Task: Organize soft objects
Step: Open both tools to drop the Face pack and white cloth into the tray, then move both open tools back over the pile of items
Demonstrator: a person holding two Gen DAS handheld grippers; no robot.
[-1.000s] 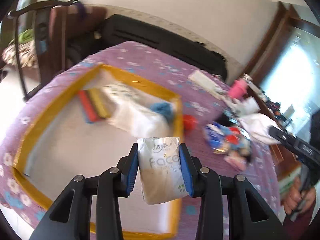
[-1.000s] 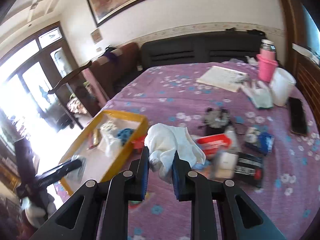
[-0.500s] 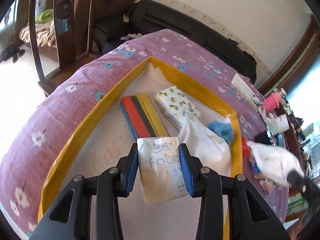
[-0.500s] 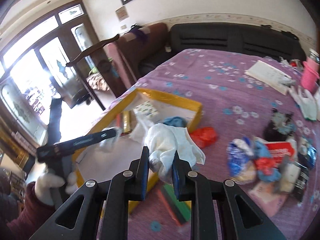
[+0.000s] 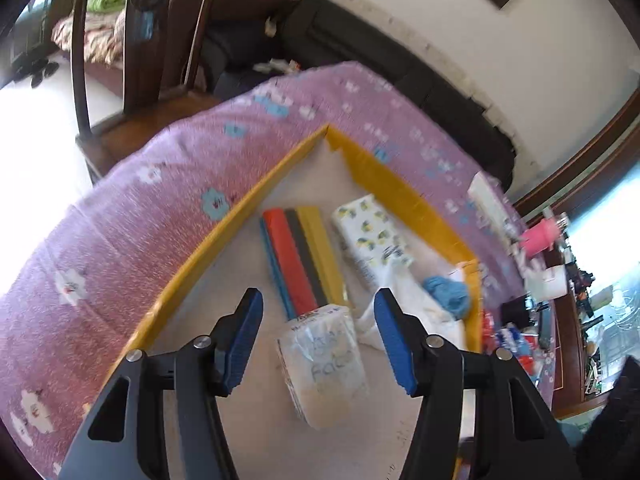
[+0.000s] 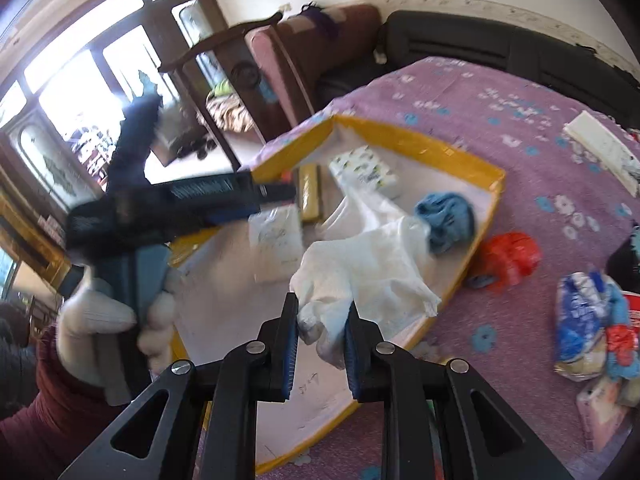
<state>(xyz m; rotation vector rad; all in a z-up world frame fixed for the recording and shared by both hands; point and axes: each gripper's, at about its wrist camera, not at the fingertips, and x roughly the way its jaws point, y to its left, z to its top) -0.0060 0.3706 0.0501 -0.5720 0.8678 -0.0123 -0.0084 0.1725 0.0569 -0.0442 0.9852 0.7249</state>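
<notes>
Yellow-rimmed tray on purple bedspread, tissue pack loose between opening left jaws, right jaws pinching white cloth.

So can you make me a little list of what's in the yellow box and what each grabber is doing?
box: yellow tray on the purple flowery cloth
inside: coloured strips, lemon-print tissue pack, blue cloth ball, white cloth
left gripper: jaws opening, pads clear of the white tissue pack between them, over the tray
right gripper: shut on a second white cloth
outside the box: red bag, pile of packets
</notes>
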